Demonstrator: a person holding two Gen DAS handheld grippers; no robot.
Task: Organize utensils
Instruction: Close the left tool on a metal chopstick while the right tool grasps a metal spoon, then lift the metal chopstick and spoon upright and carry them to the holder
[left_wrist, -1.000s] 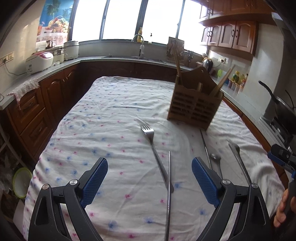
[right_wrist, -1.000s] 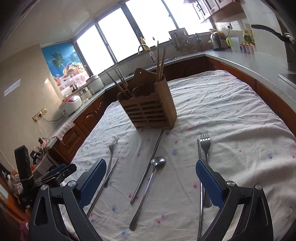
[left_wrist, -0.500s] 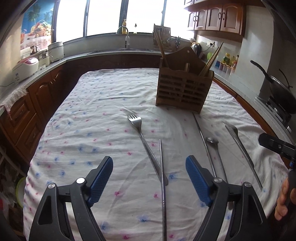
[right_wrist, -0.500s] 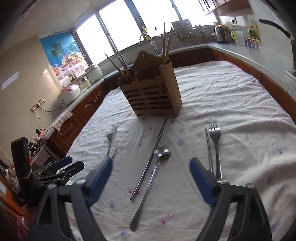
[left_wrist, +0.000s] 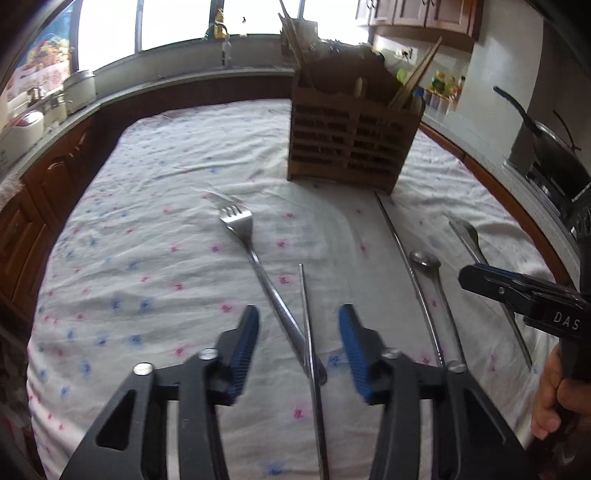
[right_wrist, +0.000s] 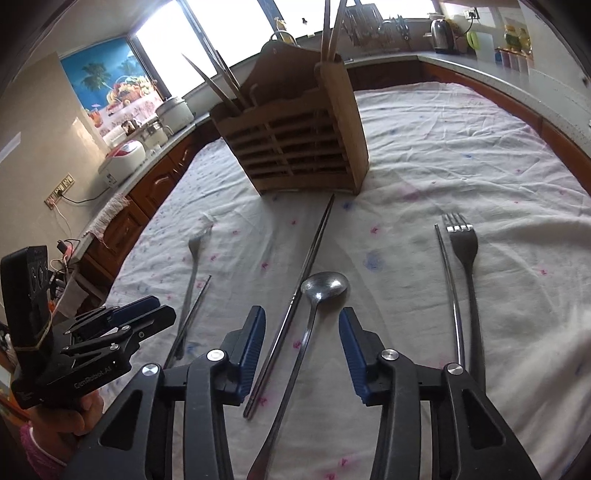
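Fork (left_wrist: 258, 266) handle between closing left hand-held gripper (left_wrist: 299, 328) pads, spoon (right_wrist: 306, 325) between closing right hand-held gripper (right_wrist: 302, 328), neither gripped

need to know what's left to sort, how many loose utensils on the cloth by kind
forks: 2, one on the left, one on the right
spoons: 1
metal chopsticks: 3, left, middle, right
total: 6 loose on the cloth; what already stands in the wooden holder is not counted
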